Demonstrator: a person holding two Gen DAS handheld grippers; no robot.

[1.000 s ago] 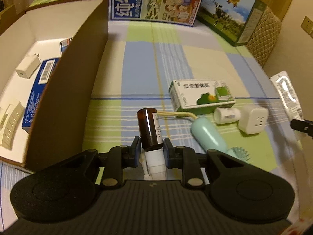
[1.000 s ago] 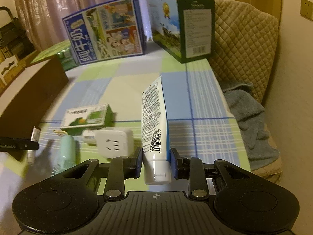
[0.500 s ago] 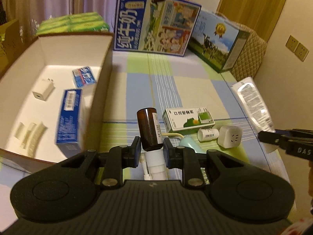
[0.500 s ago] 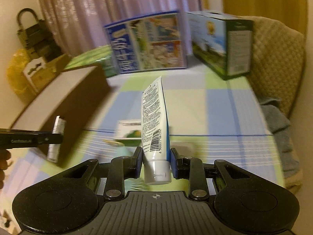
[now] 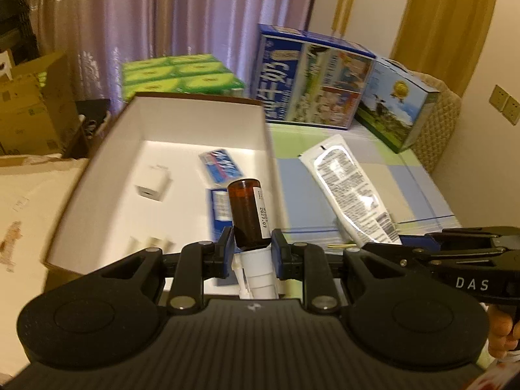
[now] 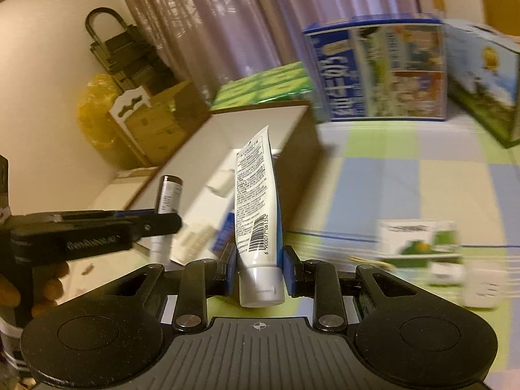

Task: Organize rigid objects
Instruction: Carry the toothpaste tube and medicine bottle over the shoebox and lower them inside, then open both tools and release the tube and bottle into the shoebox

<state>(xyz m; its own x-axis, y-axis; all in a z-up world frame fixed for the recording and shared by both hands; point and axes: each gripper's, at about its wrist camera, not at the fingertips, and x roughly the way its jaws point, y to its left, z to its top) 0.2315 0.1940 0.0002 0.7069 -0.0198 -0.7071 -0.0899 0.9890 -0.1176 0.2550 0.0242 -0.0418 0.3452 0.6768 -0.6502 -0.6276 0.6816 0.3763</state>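
We have both hands loaded. Our left gripper [image 5: 252, 252] has its fingers closed around the white-capped neck of a small amber glass bottle [image 5: 247, 212], long axis pointing straight forward, base leading. Beyond it and a little to the left sits the open white-lined cardboard box [image 5: 182, 120], so the left hand looks nearer the drop. Our right gripper [image 6: 259, 267] pinches a white plastic tube with printed label [image 6: 255, 208] just above its cap, crimped end forward, pointing toward the same box [image 6: 260, 120] ahead and to the left.

Inside the box we see a white charger plug [image 5: 152, 183] and a blue carton [image 5: 220, 208]. The surface under everything is a green-and-blue checked cloth [image 6: 383, 175]; we can't tell whether a desk or a bed lies beneath. On it, to the right, waits a green-and-white medicine carton [image 6: 419, 239], blurred. Milk cartons [image 5: 312, 78] and a purple curtain [image 5: 195, 9] stand behind.
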